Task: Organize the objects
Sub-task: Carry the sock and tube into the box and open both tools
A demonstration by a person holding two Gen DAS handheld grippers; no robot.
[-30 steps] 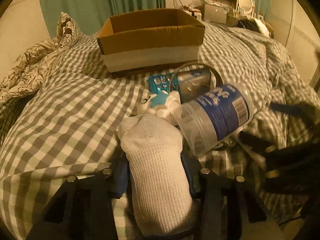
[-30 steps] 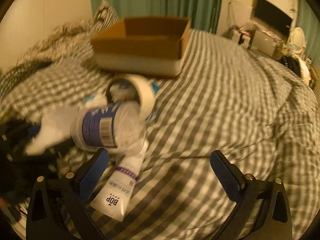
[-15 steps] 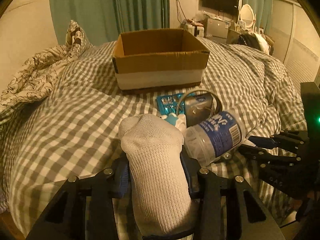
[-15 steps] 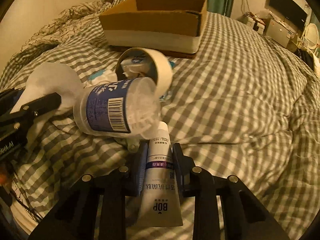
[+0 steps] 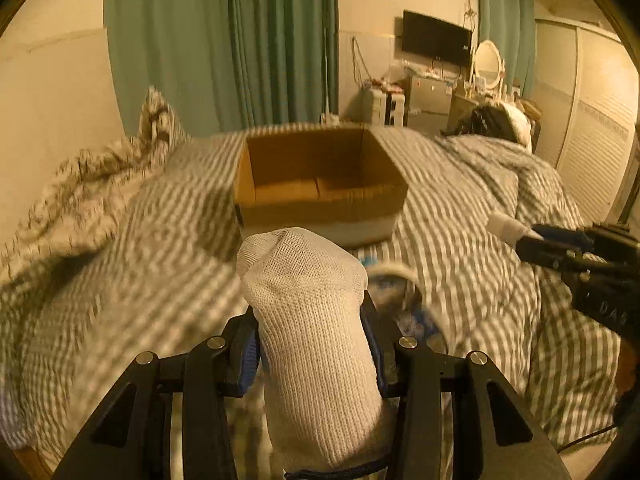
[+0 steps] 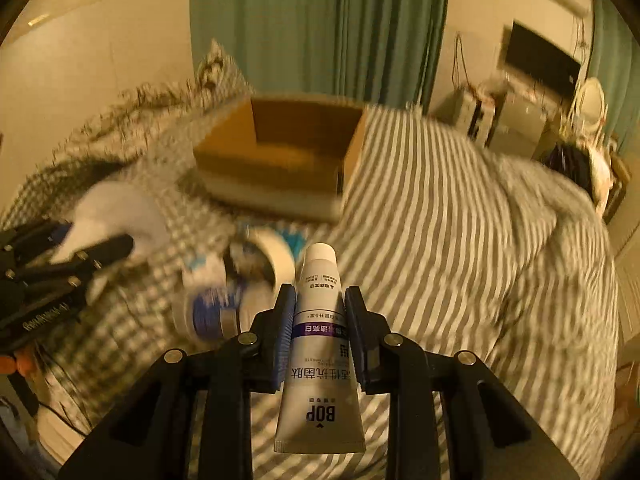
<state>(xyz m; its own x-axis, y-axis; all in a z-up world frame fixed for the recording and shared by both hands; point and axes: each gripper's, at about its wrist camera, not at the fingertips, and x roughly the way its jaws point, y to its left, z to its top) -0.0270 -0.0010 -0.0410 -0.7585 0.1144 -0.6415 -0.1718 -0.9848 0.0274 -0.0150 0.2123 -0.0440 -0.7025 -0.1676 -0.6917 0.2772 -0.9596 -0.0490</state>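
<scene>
Lifting is what has changed: half a second ago both loads sat low among the clutter on the bed, and now each rides clear of the checked duvet (image 5: 472, 216) with the cardboard box (image 5: 320, 184) ahead. The left tongs (image 5: 312, 332) are clenched on the white sock (image 5: 316, 320), which stands up between the pads with its toe pointing at the box's near wall. The right tongs (image 6: 320, 316) are clamped on the toothpaste tube (image 6: 320, 344), cap forward, also aimed boxward. Two items are therefore secured and only need carrying over the rim and letting go.

The box is open-topped and looks bare inside, so there is room for both. Its near wall is the edge to mind: each load must pass above it, not into it. The two tongs sit side by side, the right one visible at the edge of the left view with the tube's cap poking out, so they ought to go in well apart.

Below, the tape roll (image 6: 266, 258) and what seems to be a blue-labelled bottle (image 6: 212, 308), blurred by motion, remain on the bed.
</scene>
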